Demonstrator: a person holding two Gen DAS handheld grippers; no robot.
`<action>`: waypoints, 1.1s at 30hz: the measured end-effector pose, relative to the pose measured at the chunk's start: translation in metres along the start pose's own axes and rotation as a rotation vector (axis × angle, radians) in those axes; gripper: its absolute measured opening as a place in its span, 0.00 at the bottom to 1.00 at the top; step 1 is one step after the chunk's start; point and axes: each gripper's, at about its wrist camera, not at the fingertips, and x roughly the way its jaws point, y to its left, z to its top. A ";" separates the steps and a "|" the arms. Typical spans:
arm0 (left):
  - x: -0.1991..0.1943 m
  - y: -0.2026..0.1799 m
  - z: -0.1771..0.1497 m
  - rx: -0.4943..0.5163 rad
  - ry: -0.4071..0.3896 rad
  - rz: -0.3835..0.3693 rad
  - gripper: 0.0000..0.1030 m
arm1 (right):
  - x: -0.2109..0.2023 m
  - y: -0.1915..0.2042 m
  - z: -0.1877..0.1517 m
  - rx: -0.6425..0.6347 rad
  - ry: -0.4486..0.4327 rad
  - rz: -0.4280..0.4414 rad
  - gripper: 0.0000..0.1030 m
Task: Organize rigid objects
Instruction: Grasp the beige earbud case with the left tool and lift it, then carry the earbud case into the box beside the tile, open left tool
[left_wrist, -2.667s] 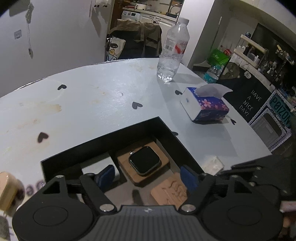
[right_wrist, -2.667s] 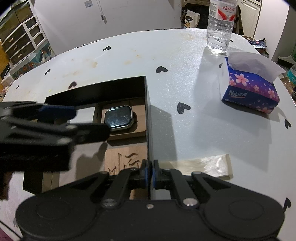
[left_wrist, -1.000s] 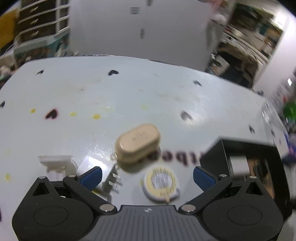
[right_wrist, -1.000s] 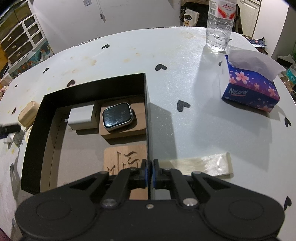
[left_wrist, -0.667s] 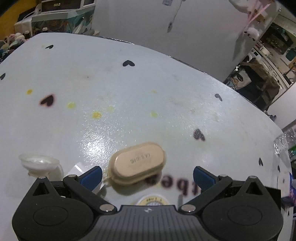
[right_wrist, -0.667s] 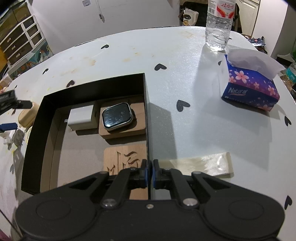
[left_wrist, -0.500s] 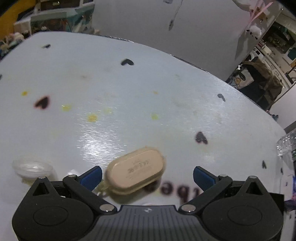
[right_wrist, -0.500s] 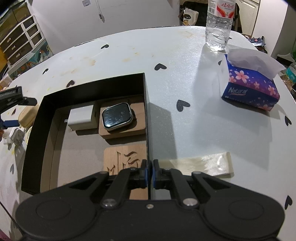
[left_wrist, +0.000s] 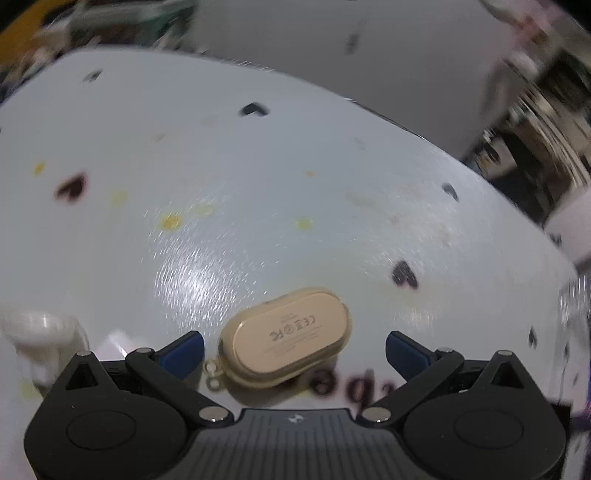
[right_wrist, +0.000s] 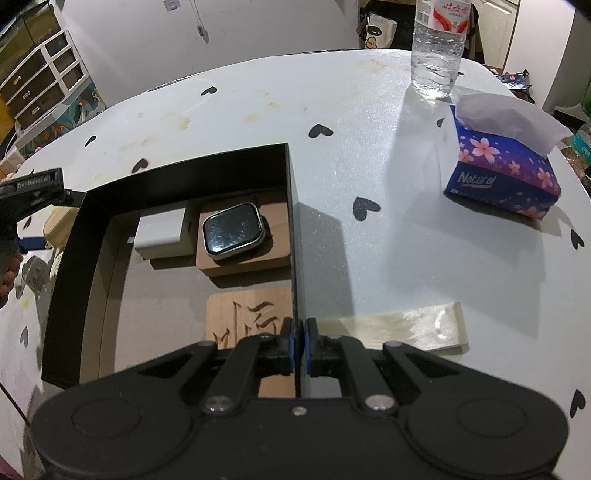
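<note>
1. My left gripper (left_wrist: 294, 345) is spread wide, nothing grasped; tan oval case (left_wrist: 286, 347) lies on the table (left_wrist: 258, 184) btwn its fingers, untouched.
2. My right gripper (right_wrist: 298, 345) is clenched on the black box (right_wrist: 291, 221) right wall, near end.
3. Inside box: watch (right_wrist: 233, 230) on its wooden stand, far right corner.

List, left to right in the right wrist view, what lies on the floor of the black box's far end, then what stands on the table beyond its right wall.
White adapter → watch on its wooden block → box wall → water bottle → tissue box.
</note>
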 end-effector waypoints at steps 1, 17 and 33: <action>-0.001 0.001 0.000 -0.031 -0.008 -0.002 1.00 | 0.000 0.000 0.000 0.000 0.000 0.000 0.06; -0.005 0.003 0.005 -0.129 -0.034 0.012 0.82 | 0.000 0.000 0.000 0.000 0.001 0.002 0.06; -0.090 -0.053 -0.029 0.194 -0.001 -0.297 0.82 | 0.001 0.001 0.000 -0.002 0.002 0.000 0.06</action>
